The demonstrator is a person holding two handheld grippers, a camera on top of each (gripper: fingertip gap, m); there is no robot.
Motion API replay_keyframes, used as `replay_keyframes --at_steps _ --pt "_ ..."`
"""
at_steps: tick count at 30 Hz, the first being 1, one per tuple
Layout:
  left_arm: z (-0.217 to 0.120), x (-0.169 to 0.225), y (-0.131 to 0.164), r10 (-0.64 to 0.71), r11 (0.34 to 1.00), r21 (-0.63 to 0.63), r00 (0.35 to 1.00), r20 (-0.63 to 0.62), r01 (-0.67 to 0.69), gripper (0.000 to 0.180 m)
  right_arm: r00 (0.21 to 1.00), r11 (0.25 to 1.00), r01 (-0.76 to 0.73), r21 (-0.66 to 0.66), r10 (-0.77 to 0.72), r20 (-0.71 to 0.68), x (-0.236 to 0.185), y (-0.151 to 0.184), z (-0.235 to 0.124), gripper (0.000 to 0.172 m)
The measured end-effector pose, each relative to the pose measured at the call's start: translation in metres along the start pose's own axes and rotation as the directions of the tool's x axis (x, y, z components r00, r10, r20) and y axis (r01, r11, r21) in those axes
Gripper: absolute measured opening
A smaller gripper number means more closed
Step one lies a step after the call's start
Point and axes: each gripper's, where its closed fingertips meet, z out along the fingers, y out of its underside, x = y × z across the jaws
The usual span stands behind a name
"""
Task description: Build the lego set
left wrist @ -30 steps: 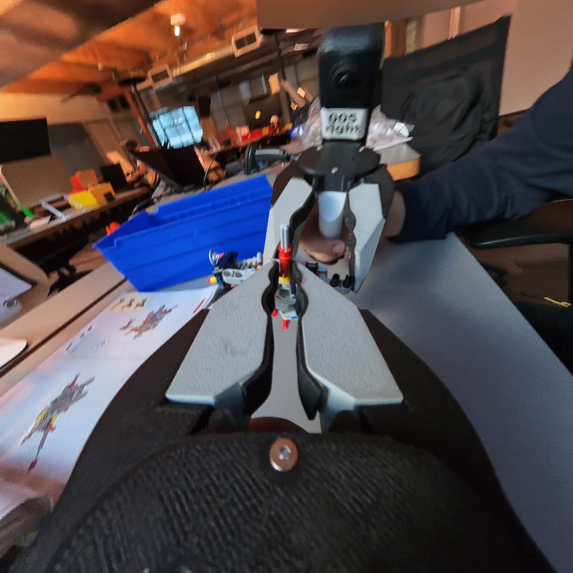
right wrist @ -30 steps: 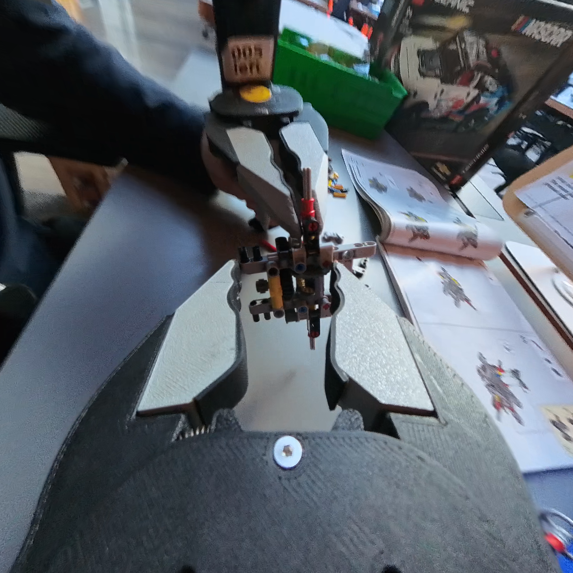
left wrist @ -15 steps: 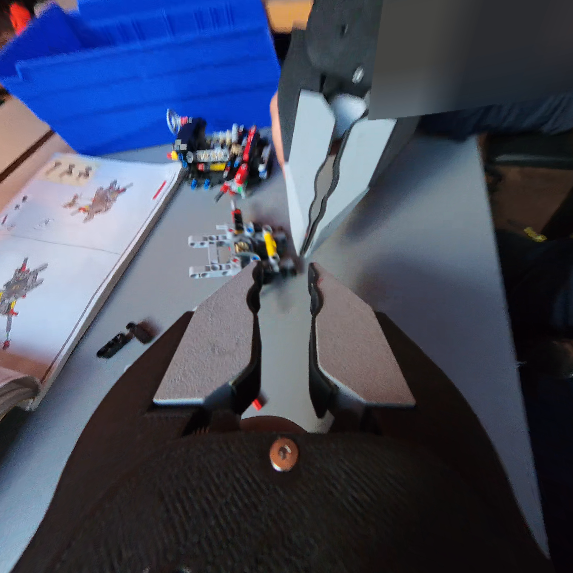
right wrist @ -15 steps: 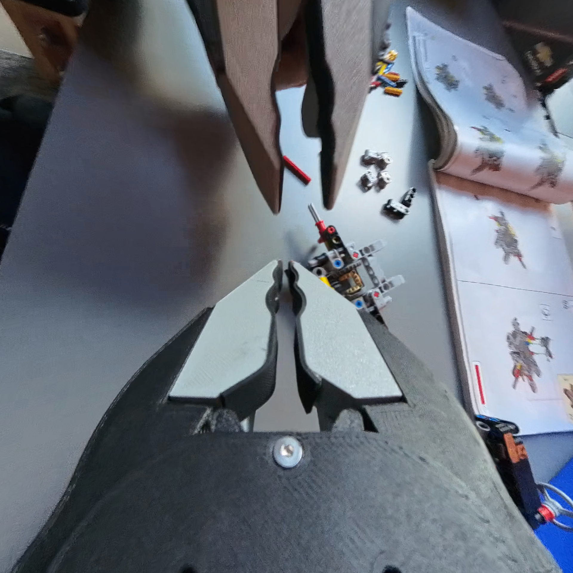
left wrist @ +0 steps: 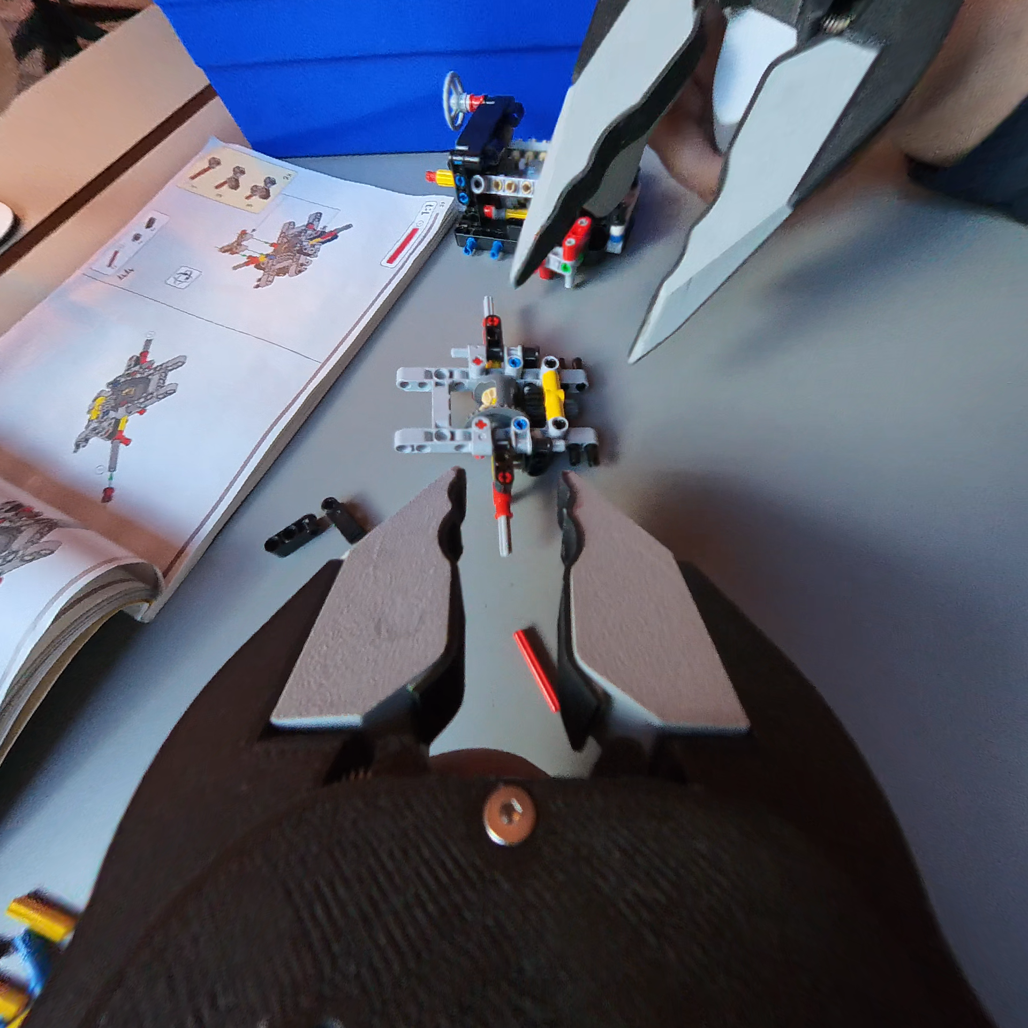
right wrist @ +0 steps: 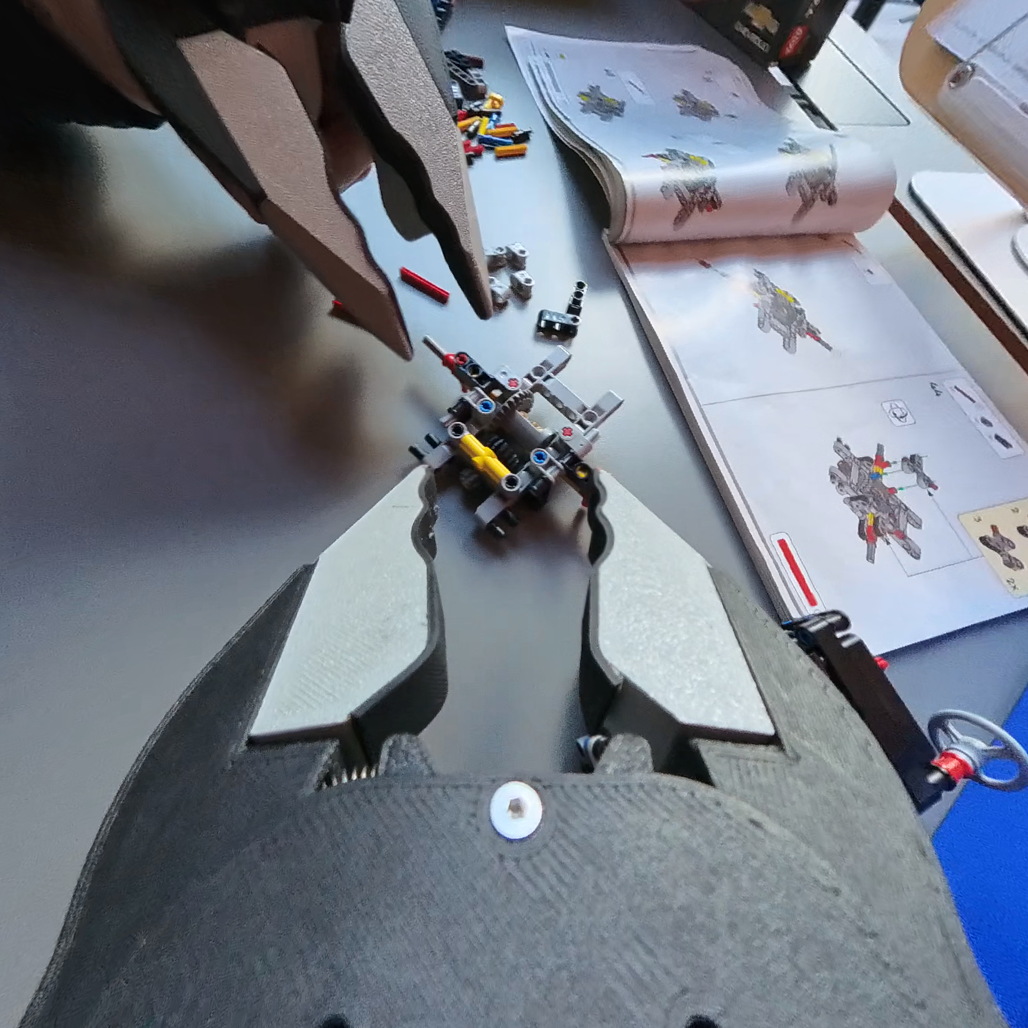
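Two open, empty grippers, left gripper (left wrist: 509,489) and right gripper (right wrist: 512,478), flank a grey brick gearbox assembly (left wrist: 495,400) lying on the table (left wrist: 779,500), its axle pointing between the left gripper's jaws.

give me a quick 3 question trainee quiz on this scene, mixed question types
1. True or false: the left gripper has its fingers clamped on the small grey brick assembly.
2. Multiple choice: what lies on the grey table in the gap between the left gripper's fingers, close to its body? A) a yellow pin B) a loose red axle C) a steering wheel
3. Short answer: on which side of the assembly, in the right wrist view, does the open instruction booklet lie?

Key
1. False: both grippers are open and the assembly lies on the table, its grey axle tip pointing in between the left fingers without touching them.
2. B
3. To its right.
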Motion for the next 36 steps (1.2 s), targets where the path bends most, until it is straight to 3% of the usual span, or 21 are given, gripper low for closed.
replay_keyframes --at_steps 3,7,11,21,22,27,36 --pt "0.010 0.004 0.002 0.003 0.999 -0.043 0.999 -0.048 -0.006 0.033 1.000 1.000 0.009 -0.022 -0.009 -0.004 0.002 0.003 0.008 0.052" --pt "0.018 0.000 0.009 0.072 0.994 -0.087 0.997 -0.022 -0.073 0.029 0.998 0.997 0.067 -0.047 -0.067 -0.009 0.004 0.004 0.018 0.051" --pt "0.020 -0.004 0.011 0.178 0.981 -0.087 0.984 0.012 -0.176 0.006 0.990 0.990 0.130 -0.046 -0.127 0.057 -0.004 0.003 0.027 0.045" --pt "0.016 0.006 0.014 0.243 0.969 -0.015 0.962 -0.120 -0.247 0.006 0.984 0.979 0.164 -0.122 -0.153 0.094 -0.023 0.003 0.024 0.048" --pt "0.015 0.007 0.014 0.264 0.964 -0.009 0.957 -0.121 -0.267 0.006 0.982 0.977 0.177 -0.115 -0.169 0.079 -0.023 0.000 0.023 0.053" --pt "0.014 0.013 0.016 0.327 0.944 0.002 0.936 -0.129 -0.330 0.006 0.967 0.959 0.252 -0.132 -0.244 0.069 -0.028 -0.005 0.031 0.045" --pt "0.015 0.013 0.016 0.400 0.916 -0.003 0.915 -0.054 -0.400 0.007 0.962 0.941 0.265 -0.209 -0.244 0.121 -0.038 -0.002 0.043 0.046"
